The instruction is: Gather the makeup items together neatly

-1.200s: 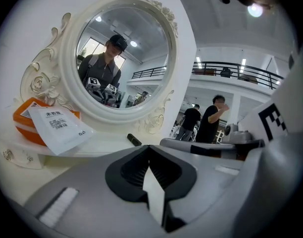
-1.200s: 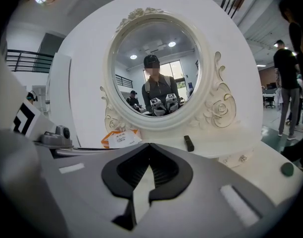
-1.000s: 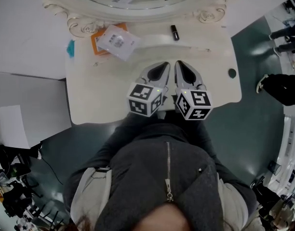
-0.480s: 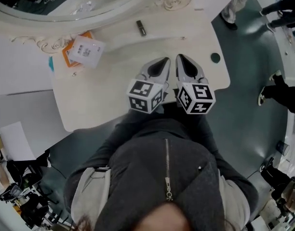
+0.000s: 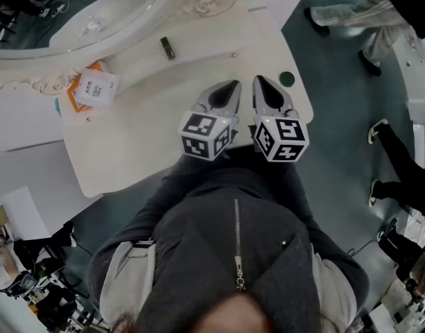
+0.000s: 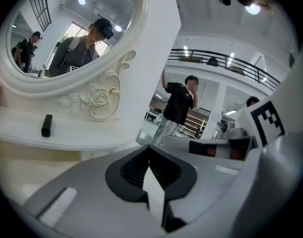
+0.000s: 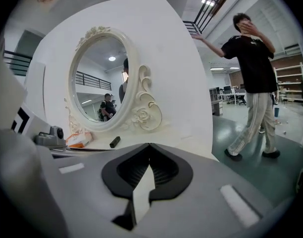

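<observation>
A small black tube [image 5: 168,47] lies on the raised shelf of the white dressing table [image 5: 129,144], in front of the oval mirror; it also shows as a black tube [image 6: 46,125] in the left gripper view and a black tube [image 7: 114,142] in the right gripper view. A white packet on an orange box [image 5: 93,89] lies at the table's left. My left gripper [image 5: 235,86] and right gripper [image 5: 257,82] hover side by side over the table's right part, both shut with nothing between the jaws. The left gripper [image 6: 149,150] and right gripper [image 7: 149,148] point toward the mirror.
An ornate white mirror frame [image 5: 198,2] stands at the table's back. A round dark hole [image 5: 287,79] sits near the table's right edge. A person in a black shirt [image 7: 253,58] walks on the green floor to the right. Equipment clutters the floor at the lower left.
The view has swung, so the table and its items slid up and left in the head view. Both grippers stayed side by side and now lie nearer the table's right edge.
</observation>
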A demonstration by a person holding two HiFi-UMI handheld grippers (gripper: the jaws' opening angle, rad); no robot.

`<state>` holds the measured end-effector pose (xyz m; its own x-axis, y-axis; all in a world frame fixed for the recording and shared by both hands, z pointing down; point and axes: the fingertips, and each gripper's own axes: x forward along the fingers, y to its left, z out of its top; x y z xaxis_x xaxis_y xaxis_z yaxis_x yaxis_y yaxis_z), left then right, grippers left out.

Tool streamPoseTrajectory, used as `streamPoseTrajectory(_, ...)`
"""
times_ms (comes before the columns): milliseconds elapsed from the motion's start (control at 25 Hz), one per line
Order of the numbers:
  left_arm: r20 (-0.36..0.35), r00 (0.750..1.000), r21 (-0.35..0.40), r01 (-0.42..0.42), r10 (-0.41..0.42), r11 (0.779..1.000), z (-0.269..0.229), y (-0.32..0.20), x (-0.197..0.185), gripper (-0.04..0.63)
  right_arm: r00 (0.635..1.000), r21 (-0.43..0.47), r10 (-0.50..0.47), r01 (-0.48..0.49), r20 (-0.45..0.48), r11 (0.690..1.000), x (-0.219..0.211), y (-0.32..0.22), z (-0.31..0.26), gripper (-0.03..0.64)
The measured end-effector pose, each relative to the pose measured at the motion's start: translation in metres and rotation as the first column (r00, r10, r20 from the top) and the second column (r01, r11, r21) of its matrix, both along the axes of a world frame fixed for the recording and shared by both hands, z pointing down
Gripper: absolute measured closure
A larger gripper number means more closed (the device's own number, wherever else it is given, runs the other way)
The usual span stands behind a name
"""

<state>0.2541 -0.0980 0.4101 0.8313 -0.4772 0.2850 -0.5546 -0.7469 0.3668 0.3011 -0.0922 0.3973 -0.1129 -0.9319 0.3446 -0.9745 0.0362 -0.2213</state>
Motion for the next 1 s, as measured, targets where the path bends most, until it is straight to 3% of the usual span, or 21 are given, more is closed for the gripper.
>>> streamPoseTrajectory(680,0.024,1.0,-0.033,0.017,-0.017,0.999,0.029,0.009,0.089,0.586,0.999,-0.07,-0.005,0.001,-0.046,0.998,0.096,0.012,0.032,0.612)
streamPoseTrajectory(1000,0.043,0.996,-0.057,0.076,-0.073,0.996,0.046,0.007,0.109,0.586,0.998,-0.142,-0.043,0.036,-0.049,0.989,0.122,0.016,0.058,0.514)
